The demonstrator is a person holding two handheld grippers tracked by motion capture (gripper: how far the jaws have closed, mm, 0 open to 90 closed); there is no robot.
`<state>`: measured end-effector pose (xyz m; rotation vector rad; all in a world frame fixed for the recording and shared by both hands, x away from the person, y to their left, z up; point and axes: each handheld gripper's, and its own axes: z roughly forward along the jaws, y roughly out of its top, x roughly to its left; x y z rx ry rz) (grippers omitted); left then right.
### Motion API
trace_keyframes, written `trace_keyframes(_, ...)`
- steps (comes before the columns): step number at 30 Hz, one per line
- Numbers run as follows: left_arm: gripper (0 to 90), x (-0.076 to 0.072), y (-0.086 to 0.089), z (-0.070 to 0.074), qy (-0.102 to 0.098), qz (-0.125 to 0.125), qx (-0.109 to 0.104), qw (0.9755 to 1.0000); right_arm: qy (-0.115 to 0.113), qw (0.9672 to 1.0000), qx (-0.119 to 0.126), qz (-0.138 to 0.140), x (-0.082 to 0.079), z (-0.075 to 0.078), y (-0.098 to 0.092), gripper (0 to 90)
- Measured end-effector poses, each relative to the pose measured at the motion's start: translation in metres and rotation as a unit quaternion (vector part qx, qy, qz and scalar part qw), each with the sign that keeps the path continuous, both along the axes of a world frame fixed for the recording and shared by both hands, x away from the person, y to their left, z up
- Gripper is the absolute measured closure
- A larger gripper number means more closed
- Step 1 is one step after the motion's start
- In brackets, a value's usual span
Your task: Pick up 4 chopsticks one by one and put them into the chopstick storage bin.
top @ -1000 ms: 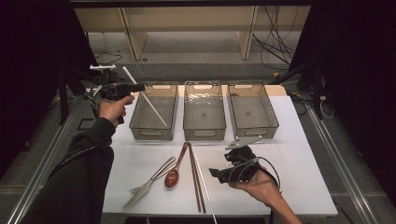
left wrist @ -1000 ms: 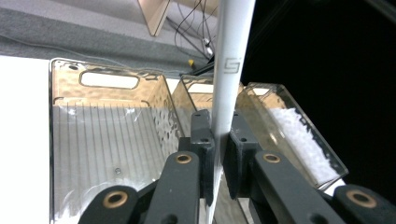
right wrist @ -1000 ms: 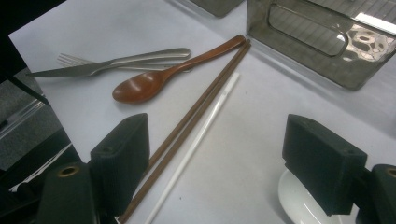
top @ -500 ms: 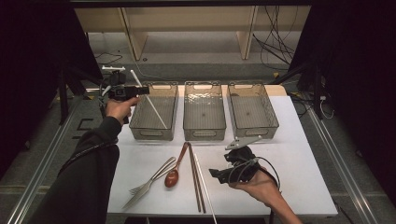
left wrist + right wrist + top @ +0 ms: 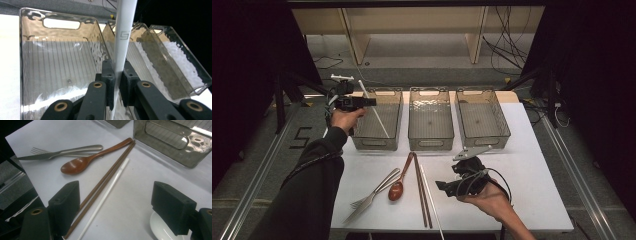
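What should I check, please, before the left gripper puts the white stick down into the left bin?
1. Left gripper clamps the white stick: ok.
2. Stick is over the left bin: ok.
3. Left bin has free floor space: ok.
4. Stick's lower end touches the bin floor: cannot tell.
5. Right gripper is open, holding nothing, away from the bins: ok.
6. Second white stick lies on the table for later: ok.

Bright tabletop, dark surroundings, sharp focus
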<state>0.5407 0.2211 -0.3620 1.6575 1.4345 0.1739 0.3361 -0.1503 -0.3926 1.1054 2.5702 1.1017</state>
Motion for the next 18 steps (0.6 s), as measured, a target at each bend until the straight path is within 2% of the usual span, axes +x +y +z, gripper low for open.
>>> trace_keyframes(10, 81.8, 0.0011, -0.0039, -0.0064, 0.005, -0.002, 0.007, 1.0000, 0.001, 1.0000, 0.000, 0.002, -0.0002, 0.0000, 0.0001, 24.1)
trace_keyframes(15, 75.9, 0.0026, -0.0043, -0.0066, 0.007, 0.002, 0.013, 0.9999, 0.002, 1.0000, 0.000, 0.004, -0.0002, -0.0001, 0.0004, 24.1)
trace_keyframes(18, 66.3, 0.0036, -0.0061, -0.0073, 0.004, 0.008, 0.022, 0.9997, 0.002, 1.0000, -0.001, 0.005, -0.0002, -0.0001, 0.0005, 24.1)
